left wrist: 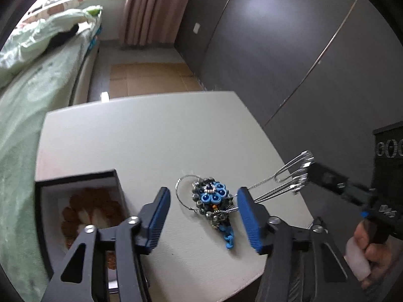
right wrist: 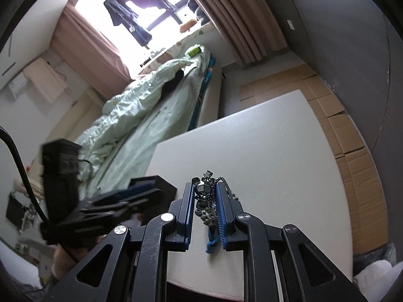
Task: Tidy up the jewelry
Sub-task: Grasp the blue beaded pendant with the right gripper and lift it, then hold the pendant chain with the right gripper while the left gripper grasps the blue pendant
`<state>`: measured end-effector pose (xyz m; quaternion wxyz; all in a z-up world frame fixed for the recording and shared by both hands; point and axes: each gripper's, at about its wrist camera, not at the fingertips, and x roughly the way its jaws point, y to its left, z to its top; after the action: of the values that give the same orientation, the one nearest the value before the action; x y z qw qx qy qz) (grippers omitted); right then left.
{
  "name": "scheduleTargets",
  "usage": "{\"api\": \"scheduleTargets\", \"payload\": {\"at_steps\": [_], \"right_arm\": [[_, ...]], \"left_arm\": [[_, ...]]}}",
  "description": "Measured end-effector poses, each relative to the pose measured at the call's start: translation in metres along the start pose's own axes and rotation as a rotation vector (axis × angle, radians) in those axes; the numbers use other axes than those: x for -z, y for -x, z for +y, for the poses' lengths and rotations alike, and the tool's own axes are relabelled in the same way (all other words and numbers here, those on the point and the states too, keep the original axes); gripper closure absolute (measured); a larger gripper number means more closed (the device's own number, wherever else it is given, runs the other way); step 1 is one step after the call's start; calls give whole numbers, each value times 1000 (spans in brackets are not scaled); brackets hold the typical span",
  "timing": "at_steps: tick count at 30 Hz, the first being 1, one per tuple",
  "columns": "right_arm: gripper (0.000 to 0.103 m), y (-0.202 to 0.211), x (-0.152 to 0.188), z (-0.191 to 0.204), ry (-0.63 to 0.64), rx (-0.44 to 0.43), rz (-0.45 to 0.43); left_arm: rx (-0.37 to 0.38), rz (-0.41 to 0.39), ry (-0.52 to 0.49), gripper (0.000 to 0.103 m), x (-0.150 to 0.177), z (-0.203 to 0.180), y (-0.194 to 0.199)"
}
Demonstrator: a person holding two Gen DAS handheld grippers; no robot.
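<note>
**Ana:** On the white table point(left wrist: 141, 136), toward five o'clock from its middle, lies the jewelry pile point(left wrist: 214, 201): a blue bead flower, a wire hoop, a blue link chain, dark metal charms. The left gripper point(left wrist: 204, 214) hangs over it, jaws apart, one pad on either side, neither touching.

**Ben:** And the right gripper point(right wrist: 205, 209)?

**Ana:** Clamped on a silver chain point(right wrist: 206, 201) with a dark pendant. In the left view the strands point(left wrist: 282, 181) run taut from the pile out to three o'clock, so I judge they are snagged on the pile.

**Ben:** How will it handle?

**Ana:** Light and limp, I'd say. Chains slither and tangle; the hoop and the beadwork look easily bent. I would pin the flower's firm body with the left pads, not the thin wire, and let the right draw the chain free slowly.

**Ben:** Room?

**Ana:** Plenty of bare tabletop at twelve o'clock. The open black box point(left wrist: 75, 201) sits at nine o'clock, near the table's left edge, with brown beads inside. The near edge is close at six, so a dropped piece could slide off.
</note>
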<state>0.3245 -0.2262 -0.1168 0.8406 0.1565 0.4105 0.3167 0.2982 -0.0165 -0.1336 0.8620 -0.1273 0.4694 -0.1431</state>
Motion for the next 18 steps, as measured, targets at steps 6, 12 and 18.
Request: {"api": "scheduleTargets", "payload": {"at_steps": [6,12,18], "right_arm": [[85,15,-6,-3,-29,-33,-32],[85,33,-11,4,-11,-25,-74],[85,43,-10,2,-13,-2,-95]], "left_arm": [[11,50,25,61,1,1,-17],[4,94,31,69,-1,-3,-32],[-11,162,64,78,-1,1,-56]]}}
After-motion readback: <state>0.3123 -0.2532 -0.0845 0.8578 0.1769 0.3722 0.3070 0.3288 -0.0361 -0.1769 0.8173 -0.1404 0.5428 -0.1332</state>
